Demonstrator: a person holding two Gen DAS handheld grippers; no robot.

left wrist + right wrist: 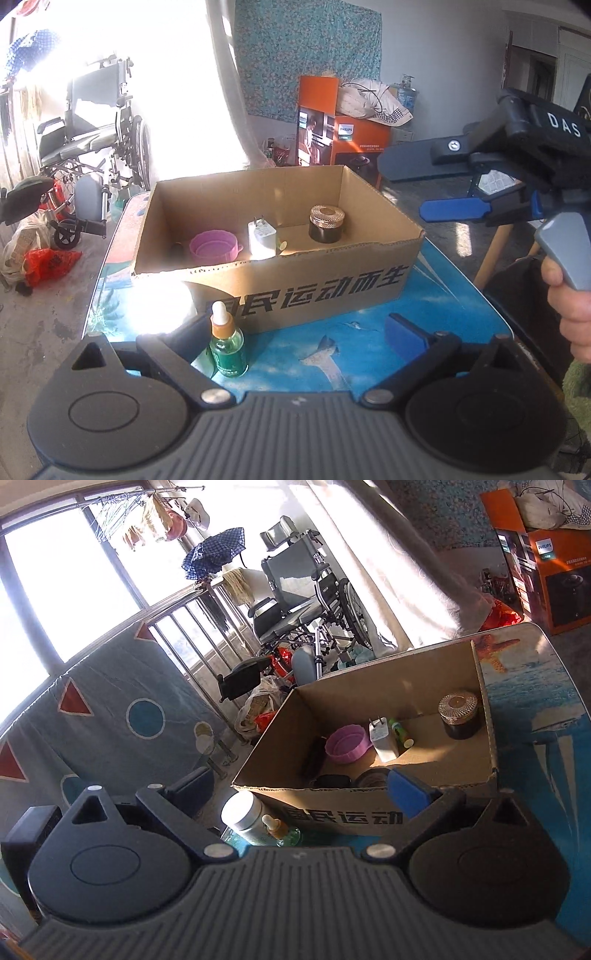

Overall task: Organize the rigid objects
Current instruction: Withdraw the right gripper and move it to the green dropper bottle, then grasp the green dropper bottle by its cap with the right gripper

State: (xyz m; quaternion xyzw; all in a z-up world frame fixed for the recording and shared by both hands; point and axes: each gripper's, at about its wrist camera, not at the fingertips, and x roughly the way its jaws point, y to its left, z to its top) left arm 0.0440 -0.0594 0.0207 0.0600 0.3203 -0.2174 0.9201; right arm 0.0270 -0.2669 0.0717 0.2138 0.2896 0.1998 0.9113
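Observation:
An open cardboard box (295, 291) stands on a table with a blue sea print (369, 354). Inside it are a purple lid (214, 248), a white charger (262, 238) and a dark jar with a gold cap (327, 223). A green dropper bottle (227, 352) stands upright in front of the box, between the wide-apart fingers of my left gripper (295, 332) and close to the left finger; nothing presses on it. My right gripper (402, 188) hovers open and empty at the box's right side. In the right wrist view, the right gripper (299, 790) is open over the box's near wall (343, 814), with a white-capped bottle (243, 812) and the dropper bottle (275, 829) below.
A person's hand (570, 306) holds the right gripper's handle. A wheelchair (96, 147) and bags (40, 258) stand on the floor to the left. An orange carton (343, 136) sits behind the table. A patterned cloth (110, 716) hangs over a railing left of the table.

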